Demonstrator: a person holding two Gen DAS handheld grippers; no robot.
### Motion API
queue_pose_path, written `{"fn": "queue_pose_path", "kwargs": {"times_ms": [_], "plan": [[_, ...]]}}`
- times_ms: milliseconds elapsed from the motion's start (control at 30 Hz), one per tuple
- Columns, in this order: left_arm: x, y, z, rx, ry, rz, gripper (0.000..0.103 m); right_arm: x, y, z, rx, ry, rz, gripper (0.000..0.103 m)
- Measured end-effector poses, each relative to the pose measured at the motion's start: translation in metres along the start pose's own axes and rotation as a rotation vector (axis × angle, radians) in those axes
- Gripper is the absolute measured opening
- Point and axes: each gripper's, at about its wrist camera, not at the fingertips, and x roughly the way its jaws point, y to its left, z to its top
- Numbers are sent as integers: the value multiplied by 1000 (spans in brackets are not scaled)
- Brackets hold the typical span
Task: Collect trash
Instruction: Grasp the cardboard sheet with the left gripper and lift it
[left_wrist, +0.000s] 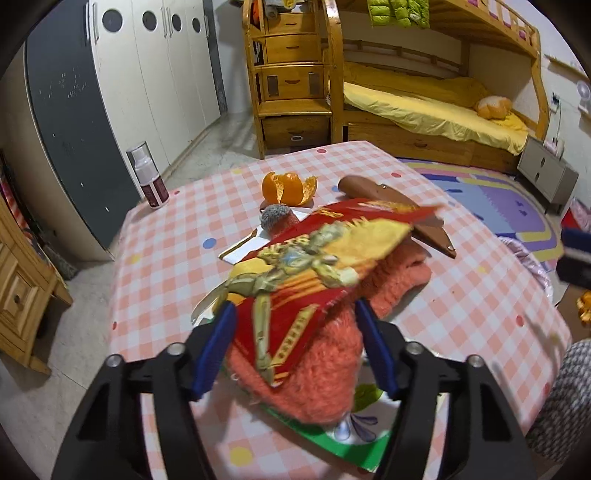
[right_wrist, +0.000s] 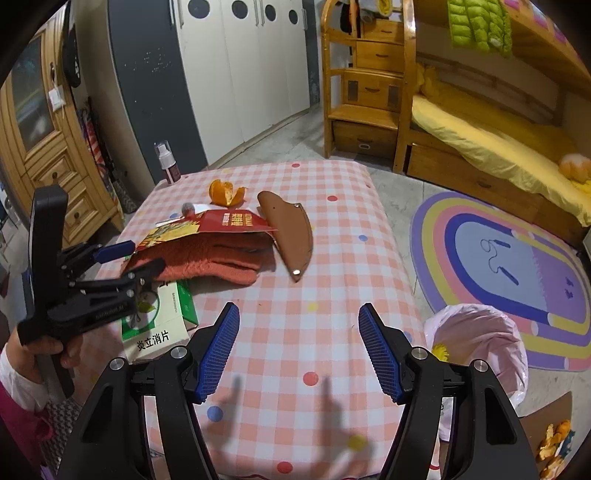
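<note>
My left gripper (left_wrist: 295, 347) has its blue pads (left_wrist: 212, 350) spread to either side of the red and yellow wrapper (left_wrist: 306, 266), which lies on an orange fuzzy glove (left_wrist: 314, 376). The wrapper's near end sits between the pads, but I can't see either pad pressing on it, so I count the jaws as apart around it rather than pinching. From my right wrist view the same left gripper (right_wrist: 127, 258) comes in from the left edge, one blue finger above the wrapper's (right_wrist: 207, 227) near corner and the dark one against the glove (right_wrist: 218, 260). My hand (right_wrist: 48, 350) grips its handle at the lower left.

Under the glove's near end lies a green and white box (right_wrist: 162, 325) with printed characters. Just beyond the wrapper a brown leather sheath (right_wrist: 290, 236) lies slanted, its upper end touching the wrapper's far corner. Farther back sits a half-peeled orange (right_wrist: 225, 194) in its opened peel, and near the table's far left corner stands a white spray bottle (right_wrist: 168, 164).

My right gripper (right_wrist: 299, 347) hovers wide open over bare pink checked tablecloth (right_wrist: 332, 258), nothing between its pads, well apart from the wrapper, which lies ahead and to its left. Beside the table on the right is a bin lined with a pink bag (right_wrist: 480, 343); orange peel (right_wrist: 554, 441) lies on the floor at the lower right.
</note>
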Motion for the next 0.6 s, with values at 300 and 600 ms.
{"fn": "queue_pose_path", "kwargs": {"times_ms": [300, 600], "plan": [[-39, 17, 11, -112, -91, -5, 16, -10, -2, -4, -5, -11, 9, 68], [-96, 29, 22, -216, -105, -32, 12, -24, 0, -8, -7, -35, 23, 68]]}}
